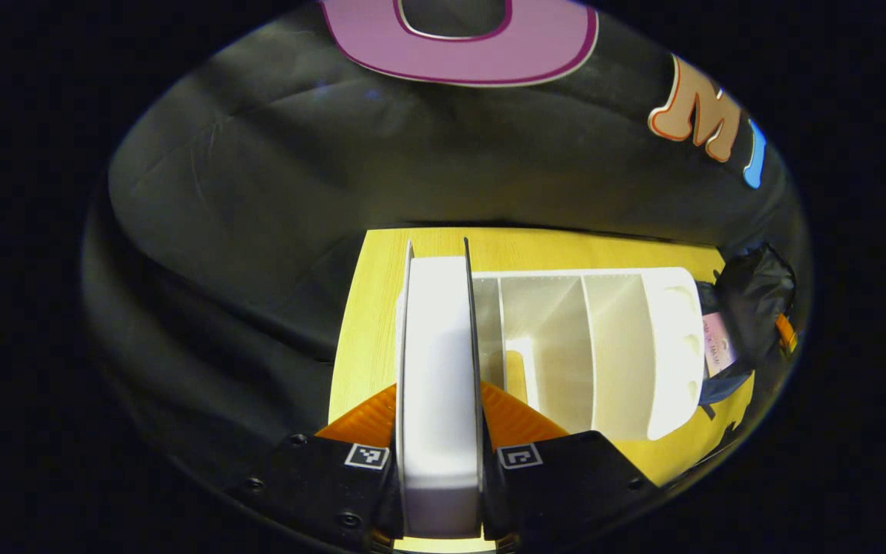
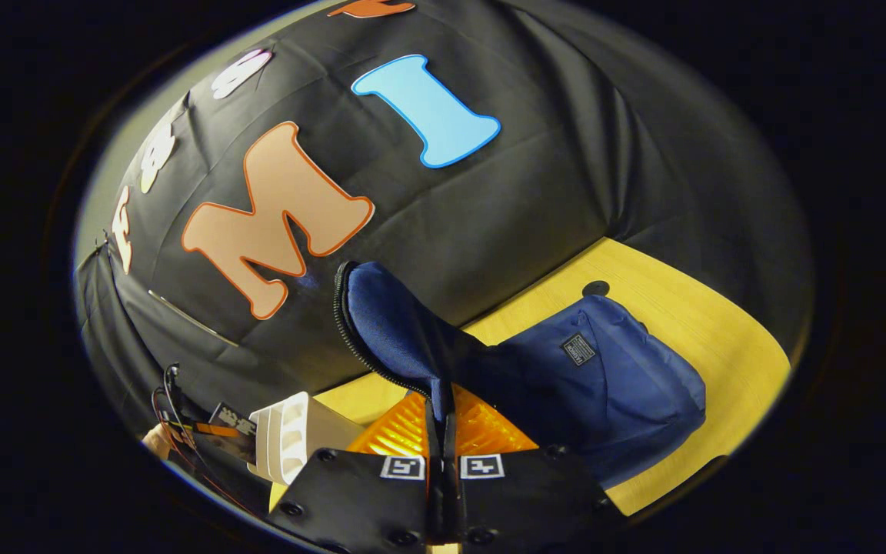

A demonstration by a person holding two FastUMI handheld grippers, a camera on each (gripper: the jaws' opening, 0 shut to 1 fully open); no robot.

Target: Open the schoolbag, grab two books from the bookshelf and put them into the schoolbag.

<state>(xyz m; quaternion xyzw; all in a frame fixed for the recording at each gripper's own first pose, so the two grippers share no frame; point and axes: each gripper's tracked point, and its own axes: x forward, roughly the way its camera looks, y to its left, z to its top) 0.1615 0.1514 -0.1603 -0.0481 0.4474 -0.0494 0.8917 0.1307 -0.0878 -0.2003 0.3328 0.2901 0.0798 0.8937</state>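
Left gripper (image 1: 441, 438) clamps book (image 1: 438, 369) by both covers, page edge up, raised above left end of bookshelf (image 1: 612, 346); likely just pulled out for carry to schoolbag.

Right gripper (image 2: 441, 431): fingers nearly closed, pinching schoolbag (image 2: 589, 377) flap (image 2: 393, 323), holding it up, presumably to keep mouth open for book.

Schoolbag right of bookshelf, close beside.

Both on yellow wooden table (image 1: 370, 323); black cloth wall behind.

book: white (image 1: 440, 385), upright, page edges toward camera, at left end of bookshelf
bookshelf: white (image 1: 620, 346), divided slots, on bench
schoolbag: navy (image 2: 597, 385), lying on bench, flap (image 2: 389, 327) lifted, probably unzipped
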